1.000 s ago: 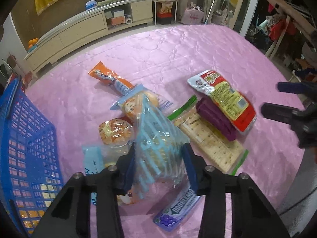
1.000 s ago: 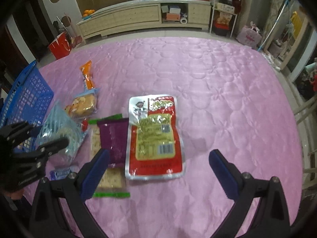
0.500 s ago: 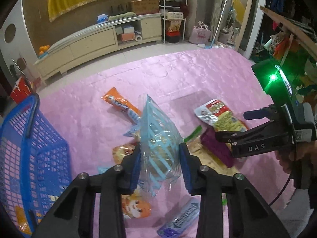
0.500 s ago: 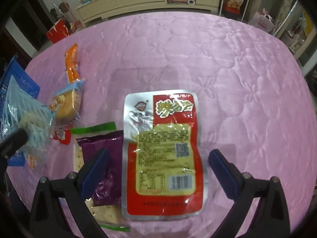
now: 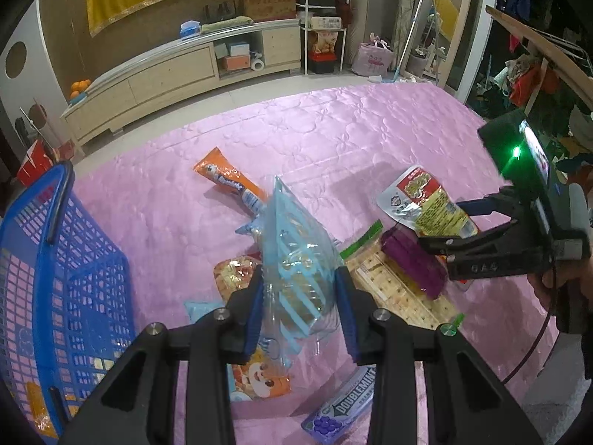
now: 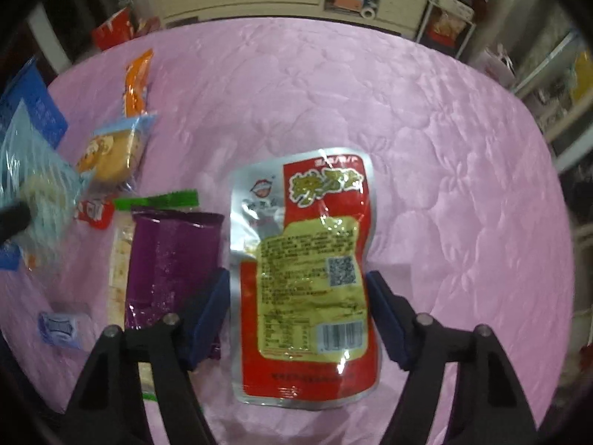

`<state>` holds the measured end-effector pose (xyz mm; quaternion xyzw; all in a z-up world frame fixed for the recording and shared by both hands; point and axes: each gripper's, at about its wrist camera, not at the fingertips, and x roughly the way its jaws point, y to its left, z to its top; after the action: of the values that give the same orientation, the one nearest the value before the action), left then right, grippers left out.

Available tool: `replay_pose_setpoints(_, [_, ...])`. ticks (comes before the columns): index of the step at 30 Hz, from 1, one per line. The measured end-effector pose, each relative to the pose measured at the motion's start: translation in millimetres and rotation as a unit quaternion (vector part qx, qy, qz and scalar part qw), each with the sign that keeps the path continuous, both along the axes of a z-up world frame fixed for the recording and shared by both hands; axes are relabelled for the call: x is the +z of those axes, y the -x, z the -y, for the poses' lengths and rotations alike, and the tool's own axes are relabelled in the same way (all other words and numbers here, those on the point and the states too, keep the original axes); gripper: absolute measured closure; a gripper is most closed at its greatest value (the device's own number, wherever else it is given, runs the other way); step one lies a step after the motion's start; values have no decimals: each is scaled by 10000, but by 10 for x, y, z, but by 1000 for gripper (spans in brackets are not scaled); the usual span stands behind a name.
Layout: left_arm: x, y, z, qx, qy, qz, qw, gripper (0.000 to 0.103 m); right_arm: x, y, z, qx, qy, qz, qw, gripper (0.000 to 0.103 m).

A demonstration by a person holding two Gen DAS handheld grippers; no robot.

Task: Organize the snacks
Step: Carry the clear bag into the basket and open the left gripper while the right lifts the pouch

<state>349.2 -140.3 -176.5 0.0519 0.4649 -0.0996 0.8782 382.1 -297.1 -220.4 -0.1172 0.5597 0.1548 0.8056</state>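
Lifted clear blue-striped bag point(image 5: 296, 270); right gripper point(image 6: 296, 307) closing around red-silver pouch point(image 6: 304, 270).

The right tool point(image 6: 296, 306) is closing around the red snack pouch point(image 6: 302, 259) — pads either side.

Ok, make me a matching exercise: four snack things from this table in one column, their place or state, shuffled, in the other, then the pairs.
1 light blue striped bag
2 red and silver packet
3 purple packet
4 blue basket

A lying on the cracker pack
B flat between the closing right jaws
C at the table's left edge
D clamped in the left gripper

Pairs: 1-D, 2-B, 3-A, 4-C
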Motion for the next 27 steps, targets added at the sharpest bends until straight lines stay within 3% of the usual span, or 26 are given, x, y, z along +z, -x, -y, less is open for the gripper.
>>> replay_pose_setpoints(5, [-7,35,-2,-52,-21,-18,10000,69,28,111,26,121,-7,44,9999,42])
replay_pose_setpoints(6, [-12,38,-4,-43,-9,-25,10000,69,44,134,55,96,-122,54,9999,49])
replay_pose_setpoints(7, [-15,45,-2,-38,-5,-26,10000,69,72,158,79,61,-224,61,9997,68])
replay_pose_setpoints(9, [-20,71,10,-44,-14,-28,10000,69,129,246,118,35,-512,68,9987,92])
replay_pose_setpoints(12, [-27,94,4,-58,2,-59,10000,69,201,353,76,126,-417,211,9988,92])
replay_pose_setpoints(17, [-47,133,-42,-12,91,-192,9998,70,239,427,118,-132,-877,45,9960,92])
replay_pose_setpoints(27, [382,469,-218,45,245,142,9996,70,1030,774,83,-101,-1438,440,9886,91])
